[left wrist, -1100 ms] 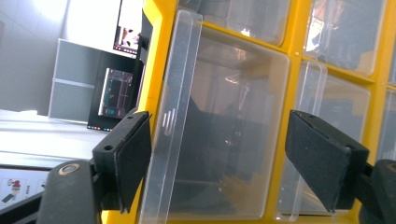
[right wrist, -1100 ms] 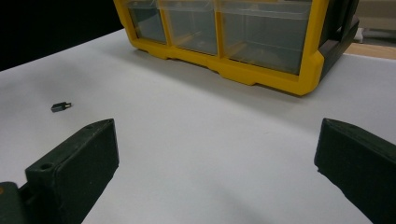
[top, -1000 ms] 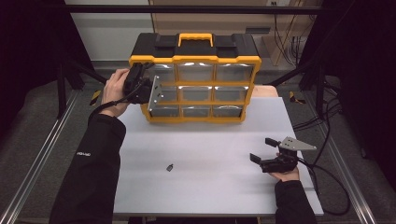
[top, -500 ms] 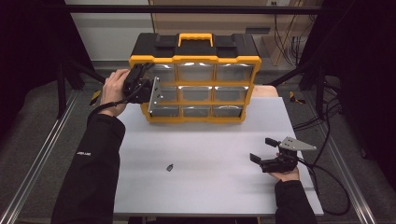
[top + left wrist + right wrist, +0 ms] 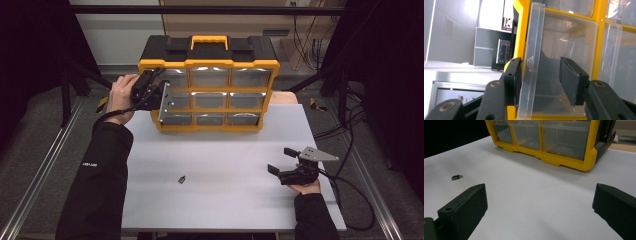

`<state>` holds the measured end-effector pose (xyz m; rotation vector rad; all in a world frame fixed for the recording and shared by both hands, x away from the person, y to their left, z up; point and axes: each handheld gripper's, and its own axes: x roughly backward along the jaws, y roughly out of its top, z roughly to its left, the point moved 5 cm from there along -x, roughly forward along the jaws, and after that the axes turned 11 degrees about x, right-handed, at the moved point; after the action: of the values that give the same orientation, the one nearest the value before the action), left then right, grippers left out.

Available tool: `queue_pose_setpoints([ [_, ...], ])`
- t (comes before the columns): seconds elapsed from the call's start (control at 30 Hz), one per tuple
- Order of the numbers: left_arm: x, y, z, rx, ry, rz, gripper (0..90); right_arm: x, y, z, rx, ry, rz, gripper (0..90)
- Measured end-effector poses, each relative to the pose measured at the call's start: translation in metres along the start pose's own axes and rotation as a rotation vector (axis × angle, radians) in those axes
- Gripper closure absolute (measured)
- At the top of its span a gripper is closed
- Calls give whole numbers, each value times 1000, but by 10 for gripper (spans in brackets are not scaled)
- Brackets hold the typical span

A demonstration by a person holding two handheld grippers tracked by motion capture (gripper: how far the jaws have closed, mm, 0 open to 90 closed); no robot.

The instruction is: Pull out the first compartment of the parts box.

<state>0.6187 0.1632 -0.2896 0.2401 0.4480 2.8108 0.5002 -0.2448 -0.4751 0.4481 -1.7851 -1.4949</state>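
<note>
**Drawer organiser, left column: pull just begun**

High view. Yellow-and-black plastic drawer organiser, upright at the upper centre of the frame on the pale grey matt bench; nine clear drawers in three rows, yellow carry handle on top. Left gripper at the organiser's left edge, level with the middle row, jaws set on a clear plastic drawer of the left column. Right gripper, lower right of the frame, rests low over the bench with jaws spread and nothing between them. Small dark metal part, lower centre, lies alone on the bench, well apart from both grippers.

Left gripper view. Drawer front is a thin, transparent, glossy slab with rounded corners and a ribbed finger tab; it stands between the two black rubber-faced jaws. One jaw touches or nearly touches it, the other stands off with a gap, so the jaws bracket it and are not clamped. Frame around it is smooth moulded yellow plastic.

Right gripper view. Blocky matt black jaws wide apart at the lower corners; the small part sits at mid left, the organiser's bottom row across the top.

Progress, judged: the drawer looks at most slightly drawn out; grip, full pull and anything involving the small part remain.
</note>
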Motion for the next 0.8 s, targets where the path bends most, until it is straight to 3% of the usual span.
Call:
queue_pose_setpoints([
  [0.8,0,1,2,-56,83,-10,750,0,0,0,-1,-1,-1,3],
])
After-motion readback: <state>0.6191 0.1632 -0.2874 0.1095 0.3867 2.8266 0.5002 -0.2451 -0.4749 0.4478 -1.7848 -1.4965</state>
